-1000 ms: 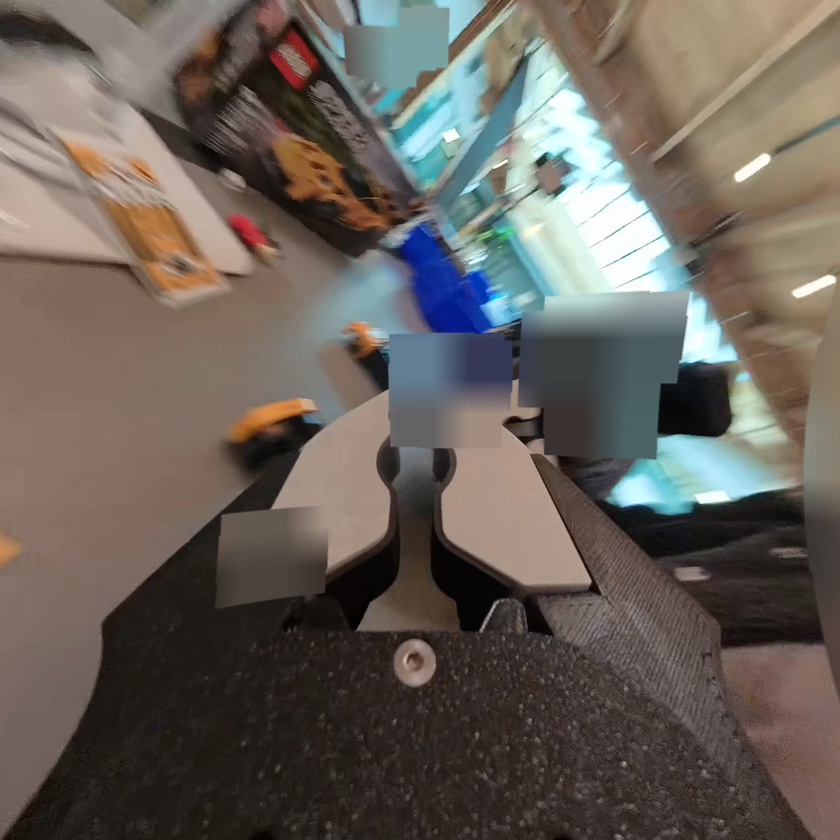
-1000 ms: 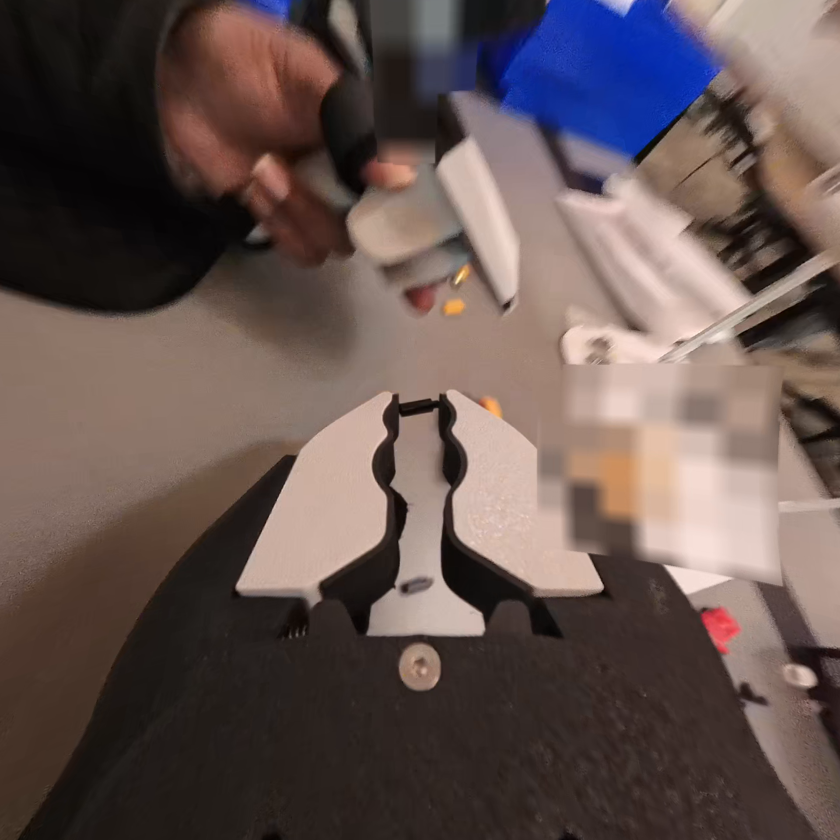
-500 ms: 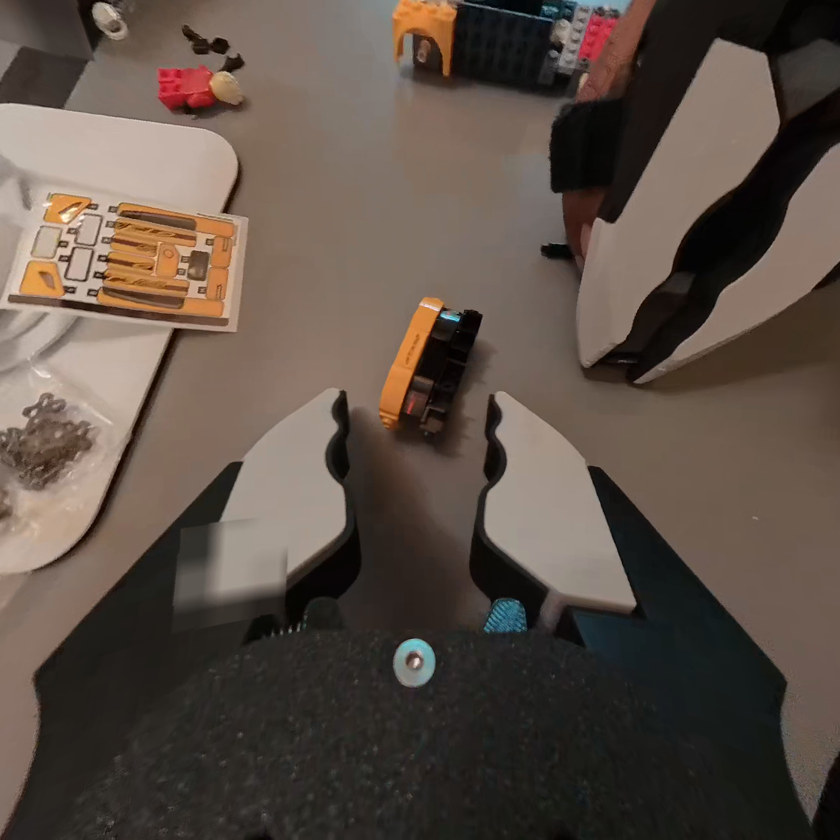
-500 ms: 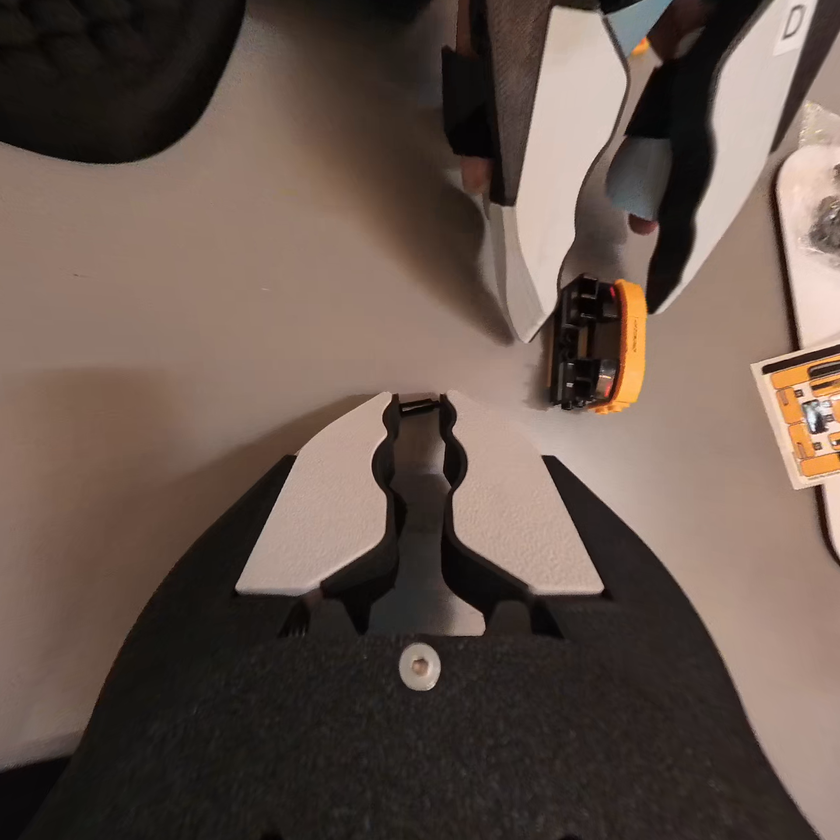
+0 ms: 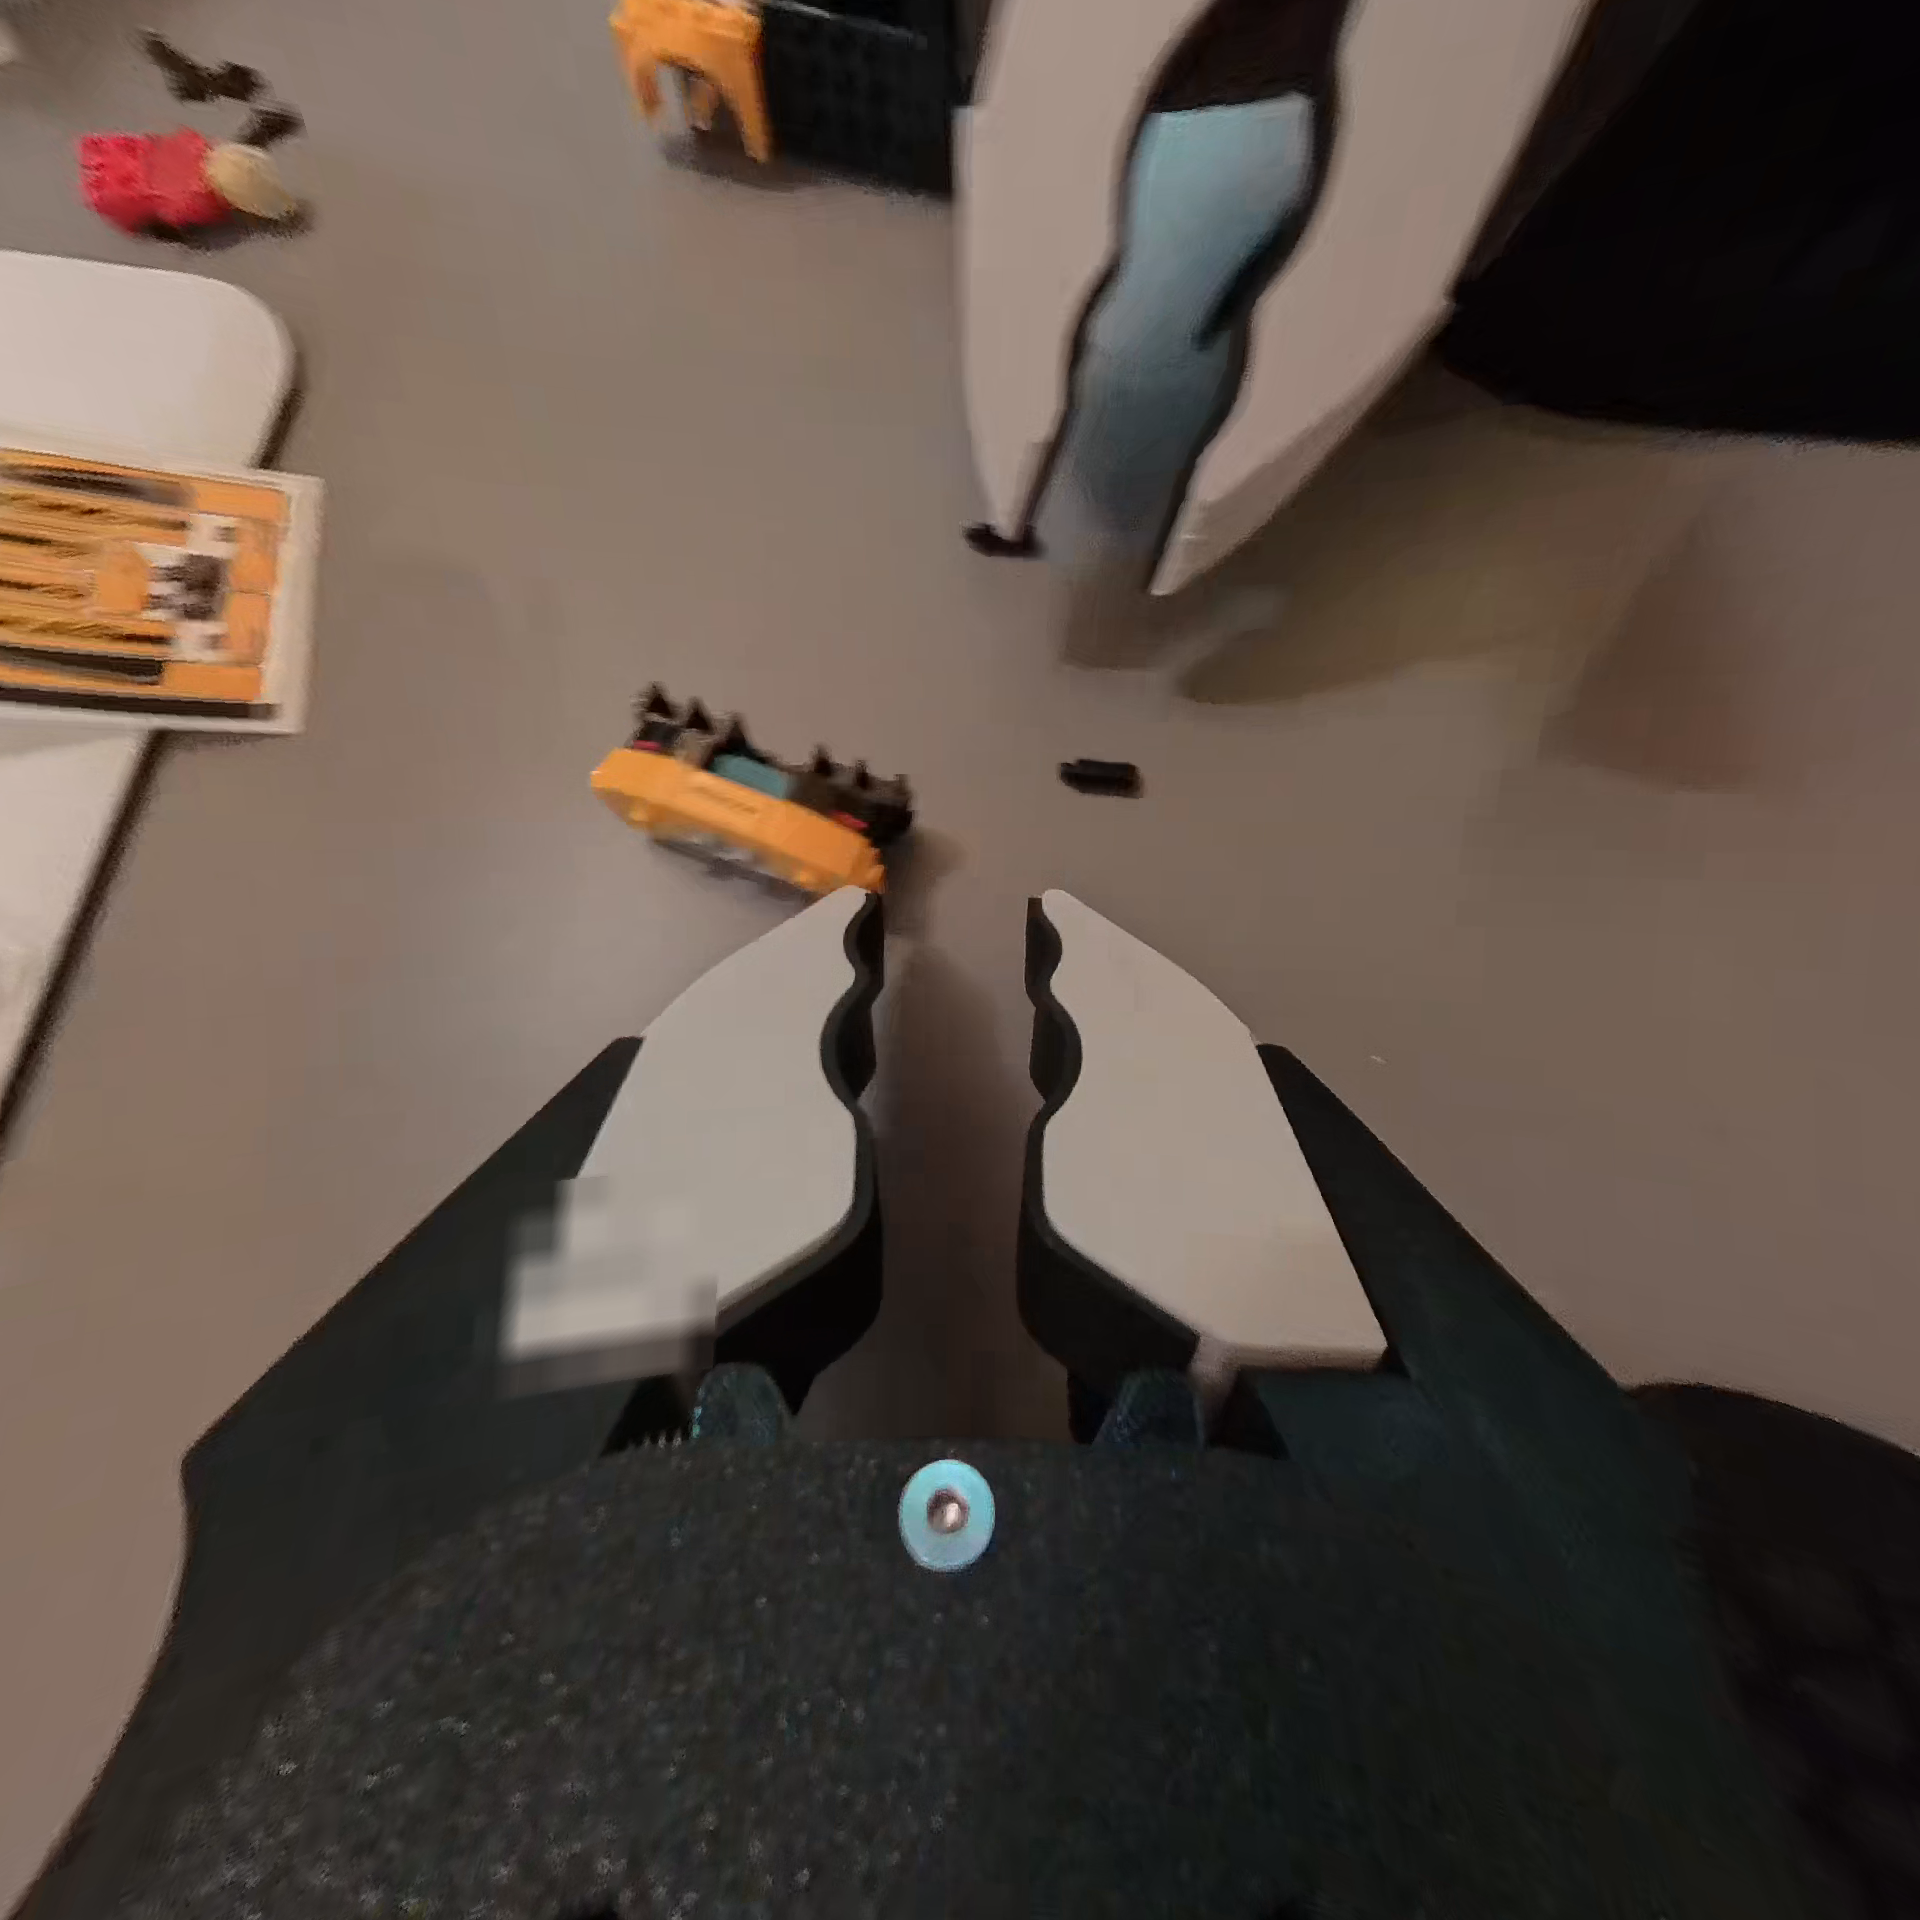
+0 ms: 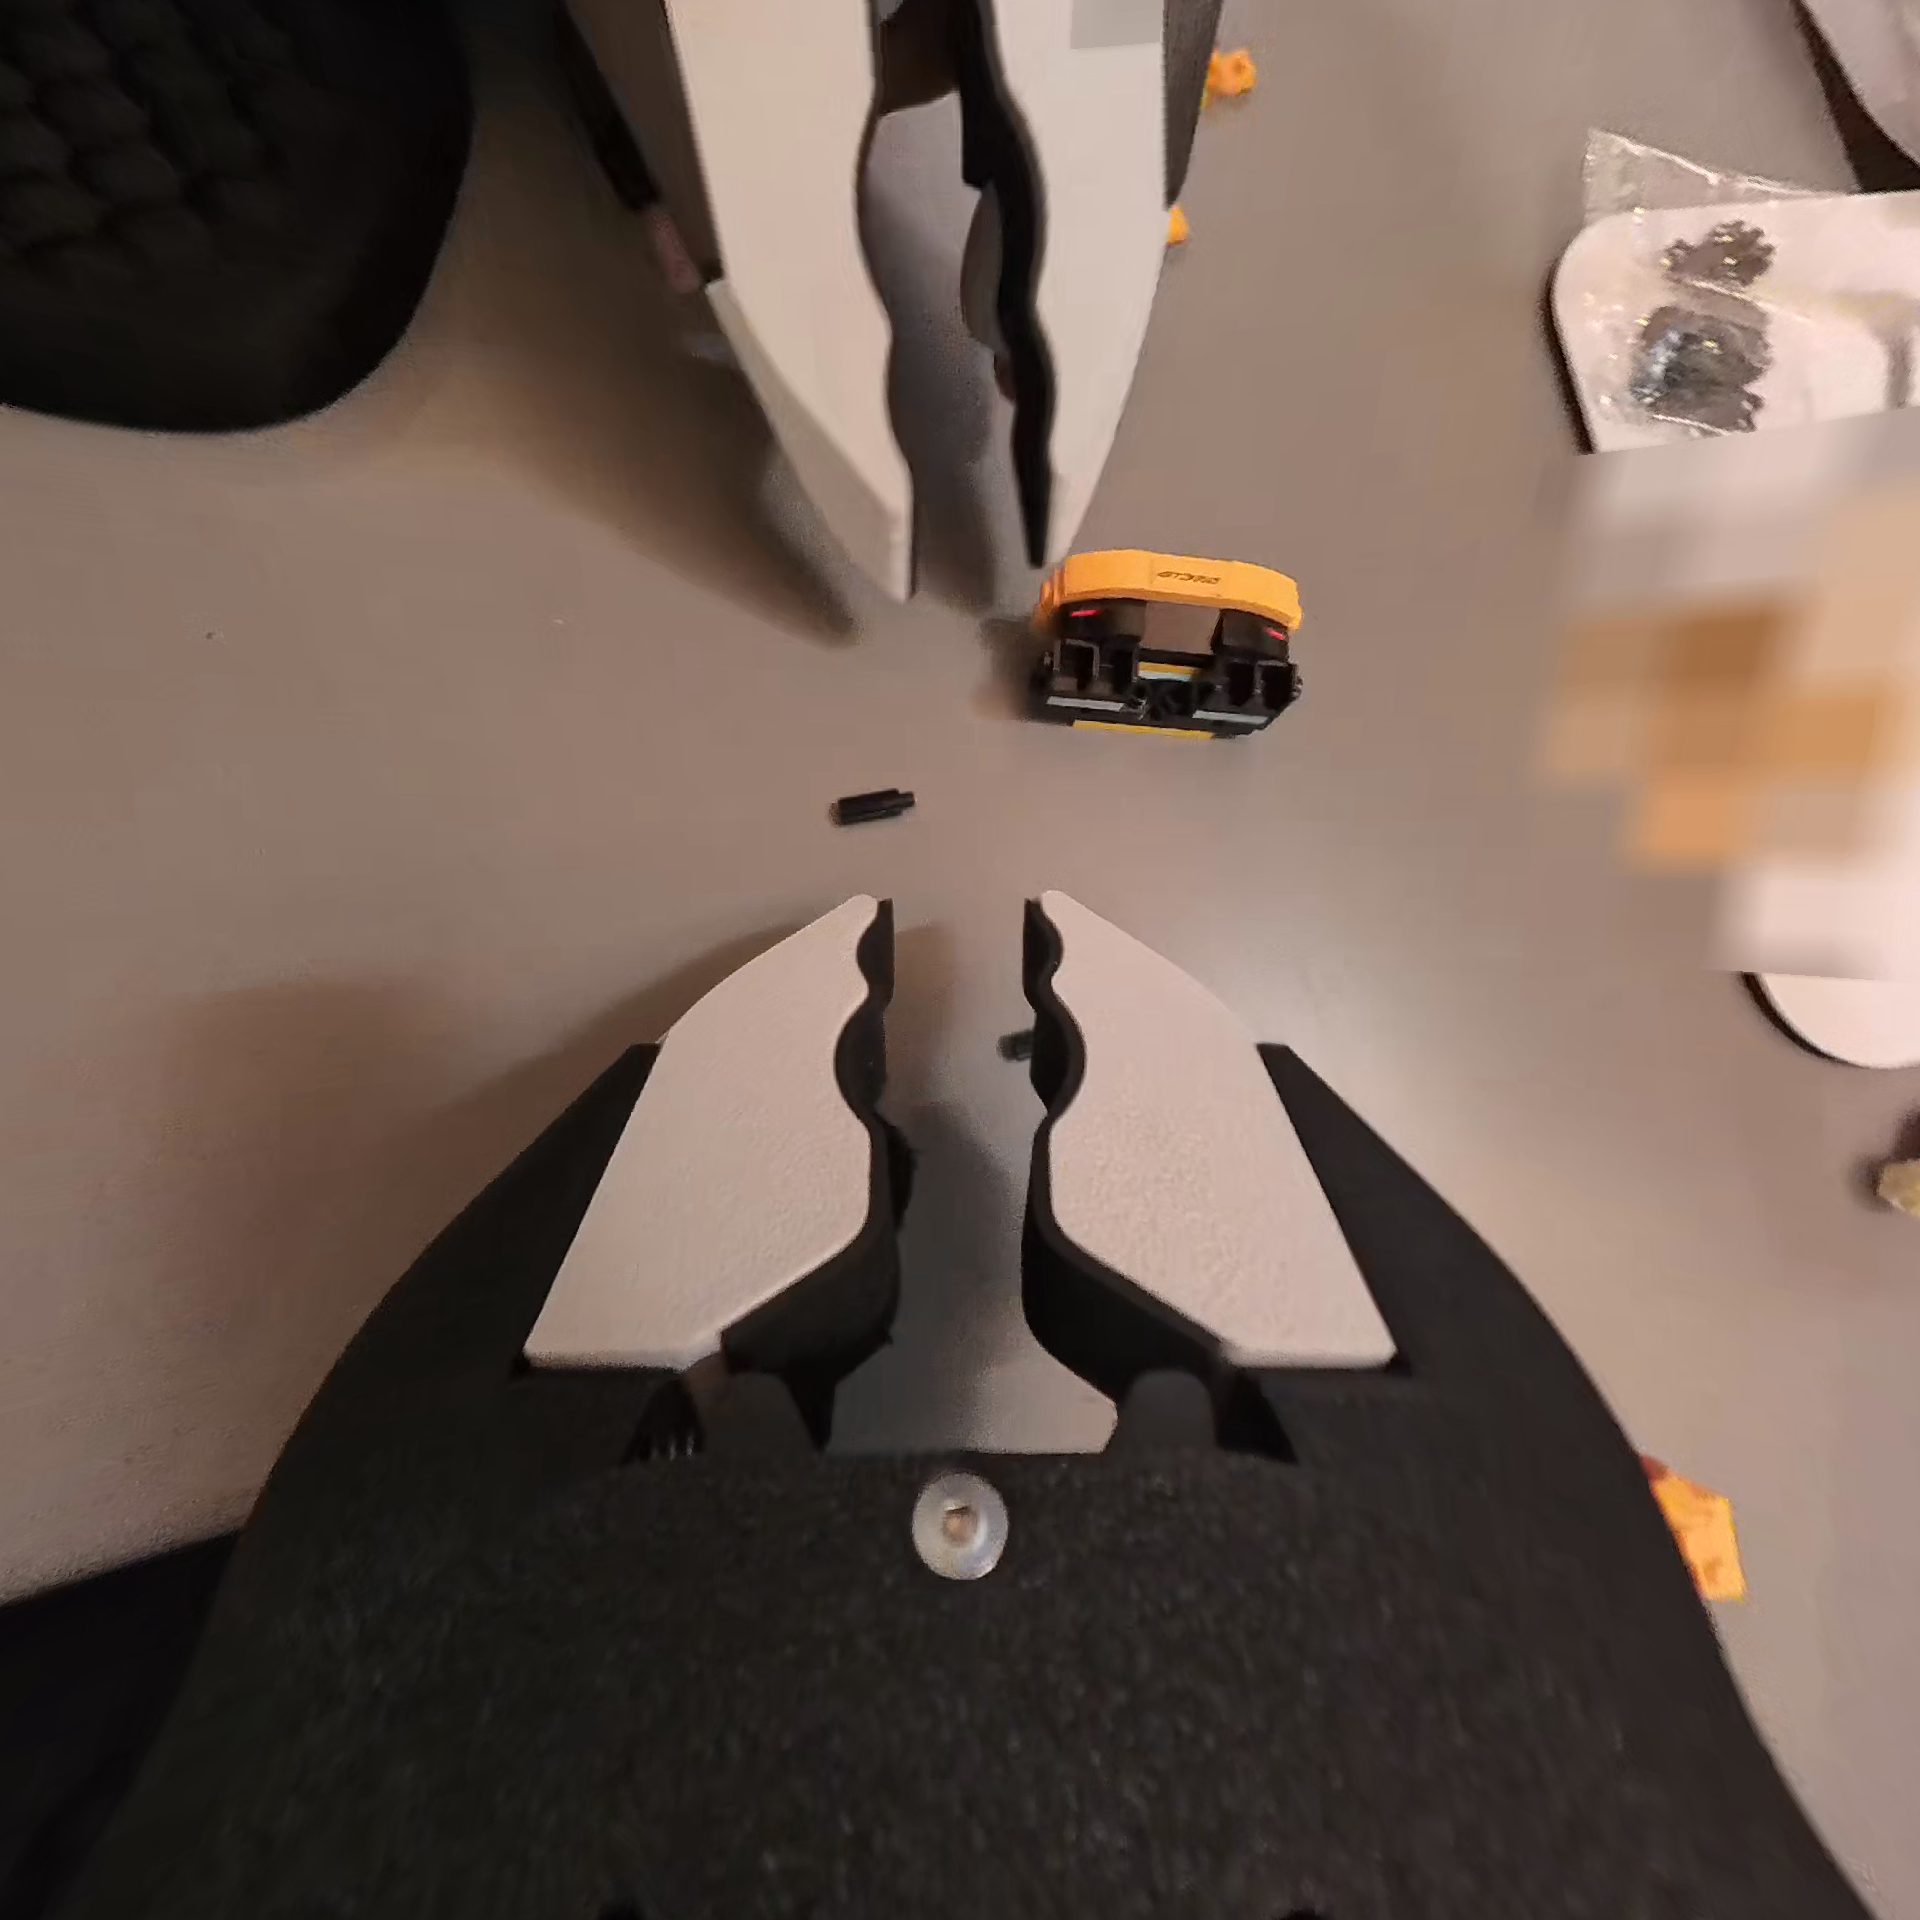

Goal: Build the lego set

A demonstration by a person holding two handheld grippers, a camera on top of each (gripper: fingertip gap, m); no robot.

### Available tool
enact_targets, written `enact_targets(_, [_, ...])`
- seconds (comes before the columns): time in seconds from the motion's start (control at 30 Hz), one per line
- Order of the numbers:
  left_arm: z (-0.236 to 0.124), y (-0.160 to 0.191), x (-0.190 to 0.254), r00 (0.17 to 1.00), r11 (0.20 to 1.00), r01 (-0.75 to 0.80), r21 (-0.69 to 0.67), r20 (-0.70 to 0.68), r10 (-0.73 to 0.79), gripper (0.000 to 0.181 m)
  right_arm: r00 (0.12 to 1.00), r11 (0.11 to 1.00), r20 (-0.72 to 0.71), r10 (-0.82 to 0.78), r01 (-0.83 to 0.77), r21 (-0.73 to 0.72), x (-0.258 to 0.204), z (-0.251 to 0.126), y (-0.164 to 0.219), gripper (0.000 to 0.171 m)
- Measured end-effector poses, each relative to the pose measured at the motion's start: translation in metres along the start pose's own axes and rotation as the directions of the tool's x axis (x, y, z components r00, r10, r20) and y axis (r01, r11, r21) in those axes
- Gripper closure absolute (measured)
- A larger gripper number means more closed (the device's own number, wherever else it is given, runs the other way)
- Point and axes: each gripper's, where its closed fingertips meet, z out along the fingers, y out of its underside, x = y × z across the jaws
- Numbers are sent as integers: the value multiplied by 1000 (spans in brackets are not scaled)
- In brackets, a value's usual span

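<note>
Gone from the right gripper (image 6: 958,906) is that small black pin (image 6: 871,807): half a second ago it was being pinched at the fingertips, and now it is lying loose on the grey table (image 6: 416,727), just beyond the tips and a little to the left in the right wrist view. Both fingers are standing apart now, released, gripping nothing. Another tiny black piece (image 6: 1016,1045) is sitting on the table in the gap between those fingers, against the right one.

Over on the other side, the left gripper (image 5: 954,906) is also hanging unclenched and empty, its gap narrower than half a second ago. Orange-and-black lego sub-assembly (image 5: 750,805) is lying on the table just past the left fingertip, no longer lined up between the fingers; whether it is touching that tip is hard to tell. From the right wrist view the same sub-assembly (image 6: 1166,646) is resting right of centre, just beside the far gripper's tips.

Farther off in the left wrist view, a larger orange-and-black build (image 5: 790,88) is sitting at the far edge, a red piece (image 5: 156,182) far left, and a sticker sheet (image 5: 135,597) is lying on a white tray (image 5: 125,343) at the left
</note>
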Motion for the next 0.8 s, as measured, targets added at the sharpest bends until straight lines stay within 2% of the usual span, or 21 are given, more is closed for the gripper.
enact_targets(0.1, [-8, -10, -24, 995, 996, 57, 74, 78, -63, 145, 998, 998, -9, 62, -62, 26, -11, -1, -5, 147])
enact_targets(0.2, [-1, -14, -36, 994, 996, -29, 86, 107, 20, 120, 995, 994, -12, 101, -100, 43, -24, 6, -5, 147])
enact_targets(0.3, [17, -13, -37, 994, 994, -100, 47, 41, 98, 104, 993, 992, -10, 117, -116, 56, -30, 6, -4, 146])
enact_targets(0.37, [27, -14, -36, 989, 989, -149, 24, -11, 149, 108, 992, 990, -10, 129, -128, 64, -30, 4, -4, 146])
enact_targets(0.4, [30, -12, -34, 984, 985, -172, 4, -39, 172, 118, 990, 988, -17, 139, -137, 70, -28, 4, -4, 146])
enact_targets(0.47, [30, -12, -28, 977, 979, -202, -7, -68, 202, 119, 985, 983, -30, 172, -169, 76, -25, 3, -2, 147])
enact_targets(0.6, [19, -10, -18, 975, 975, -222, -10, 32, 222, 119, 968, 969, -64, 242, -239, 61, -23, 7, 2, 147])
enact_targets(0.8, [3, 2, 10, 980, 994, -109, -30, 163, 113, 119, 884, 901, -178, 433, -426, 76, -25, 17, -5, 154])
